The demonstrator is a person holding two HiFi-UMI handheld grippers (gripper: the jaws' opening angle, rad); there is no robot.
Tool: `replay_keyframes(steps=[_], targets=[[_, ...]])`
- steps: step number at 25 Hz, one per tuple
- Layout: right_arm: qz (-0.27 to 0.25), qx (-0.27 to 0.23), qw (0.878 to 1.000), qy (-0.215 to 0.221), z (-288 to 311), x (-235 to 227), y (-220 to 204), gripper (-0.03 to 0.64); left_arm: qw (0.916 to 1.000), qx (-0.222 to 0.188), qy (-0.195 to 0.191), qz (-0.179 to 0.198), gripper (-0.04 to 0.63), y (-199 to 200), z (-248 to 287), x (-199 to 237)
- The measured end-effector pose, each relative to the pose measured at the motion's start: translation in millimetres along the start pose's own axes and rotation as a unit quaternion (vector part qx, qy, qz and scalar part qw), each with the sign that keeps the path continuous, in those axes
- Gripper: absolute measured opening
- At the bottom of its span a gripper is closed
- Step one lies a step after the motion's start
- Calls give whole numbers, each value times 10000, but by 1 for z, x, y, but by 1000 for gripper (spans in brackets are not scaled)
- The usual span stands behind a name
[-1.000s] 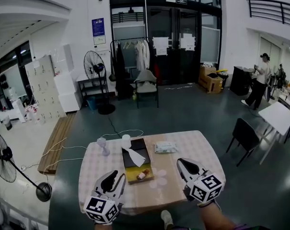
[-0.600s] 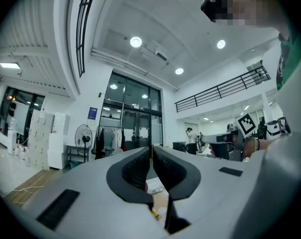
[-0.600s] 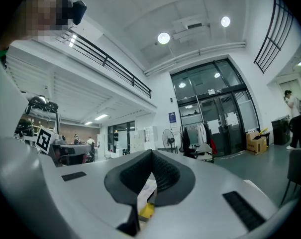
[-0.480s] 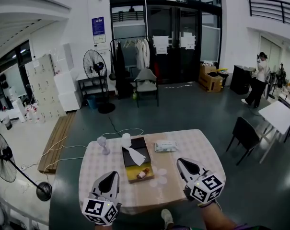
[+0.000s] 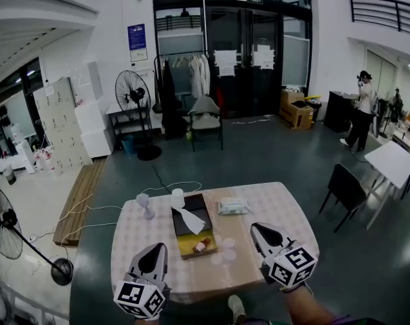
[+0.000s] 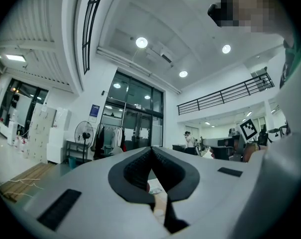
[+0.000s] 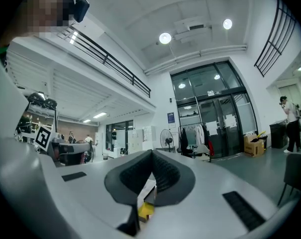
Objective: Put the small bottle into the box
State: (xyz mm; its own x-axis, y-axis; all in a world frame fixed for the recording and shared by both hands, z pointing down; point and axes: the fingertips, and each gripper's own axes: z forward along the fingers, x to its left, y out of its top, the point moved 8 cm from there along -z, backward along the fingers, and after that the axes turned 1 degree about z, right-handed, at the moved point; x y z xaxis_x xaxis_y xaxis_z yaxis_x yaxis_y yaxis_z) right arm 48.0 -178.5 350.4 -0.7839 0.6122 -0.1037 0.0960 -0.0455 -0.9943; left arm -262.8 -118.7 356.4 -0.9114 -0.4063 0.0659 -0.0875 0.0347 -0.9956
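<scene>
Now left gripper (image 5: 157, 248), right gripper (image 5: 255, 227) clenched, empty; small bottle (image 5: 200, 246) apparently in box (image 5: 186, 250).

The big room has a dark shiny floor (image 5: 259, 161) and white walls (image 5: 116, 19). Tall glass doors (image 5: 235, 59) stand at the back, with coats on a rack (image 5: 188, 76) and a grey chair (image 5: 206, 119) in front. A standing fan (image 5: 131, 92) is near white lockers (image 5: 55, 124). A black chair (image 5: 345, 188) sits right of the desk (image 5: 289, 212). Round lights (image 6: 142, 42) glow on the ceiling
</scene>
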Motion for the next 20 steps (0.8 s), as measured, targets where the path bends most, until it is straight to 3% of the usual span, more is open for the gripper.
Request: replay_keyframes(steps=[20], targets=[[-6,45,10000,66,9,4,-2,5,10000,-33,55,39,23,-3,-3,4]])
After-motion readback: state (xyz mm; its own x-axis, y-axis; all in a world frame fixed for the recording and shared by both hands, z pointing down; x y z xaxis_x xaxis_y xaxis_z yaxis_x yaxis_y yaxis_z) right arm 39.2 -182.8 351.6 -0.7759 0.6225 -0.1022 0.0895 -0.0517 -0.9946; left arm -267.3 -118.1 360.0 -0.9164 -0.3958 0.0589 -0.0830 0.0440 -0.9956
